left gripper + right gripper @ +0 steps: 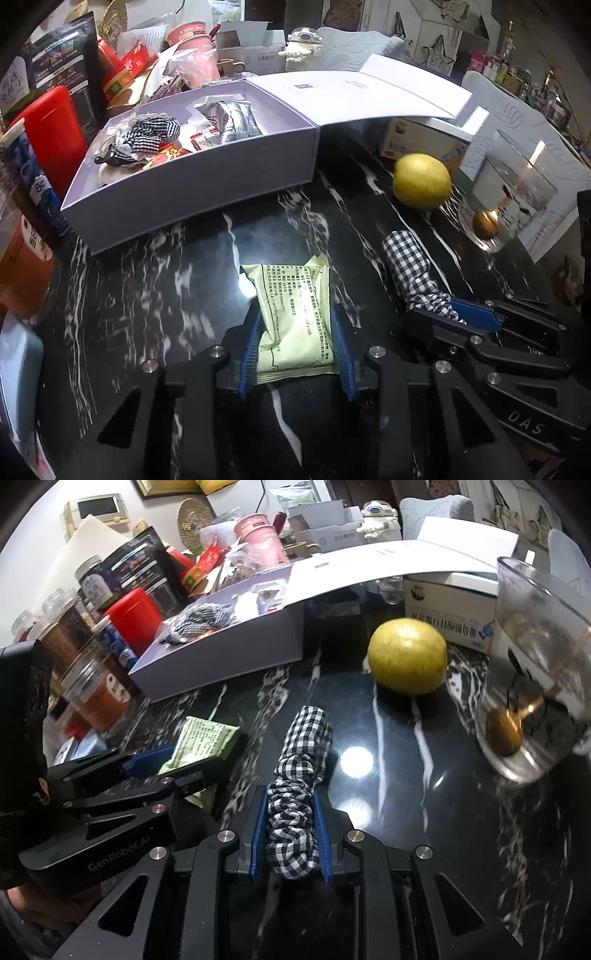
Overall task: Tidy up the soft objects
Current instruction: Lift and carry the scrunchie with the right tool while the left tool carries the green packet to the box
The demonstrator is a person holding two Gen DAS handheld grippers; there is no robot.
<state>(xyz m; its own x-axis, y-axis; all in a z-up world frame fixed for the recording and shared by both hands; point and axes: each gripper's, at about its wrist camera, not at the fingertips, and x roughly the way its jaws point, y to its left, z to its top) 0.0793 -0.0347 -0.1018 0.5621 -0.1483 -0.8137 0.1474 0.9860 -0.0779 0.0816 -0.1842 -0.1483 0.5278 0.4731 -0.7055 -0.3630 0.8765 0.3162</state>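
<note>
My left gripper is shut on a pale green snack packet, its blue pads pressing both long sides just above the black marble table. My right gripper is shut on a black-and-white checked scrunchie that sticks out forward past the fingertips. In the left wrist view the right gripper and scrunchie show at the right. In the right wrist view the left gripper and packet show at the left. An open white box at the back left holds another checked scrunchie, a silver packet and red wrappers.
A yellow fruit lies right of the box, under its propped lid. A clear glass with a gold spoon stands at the right, with a white-and-blue carton behind. A red canister and jars crowd the left edge.
</note>
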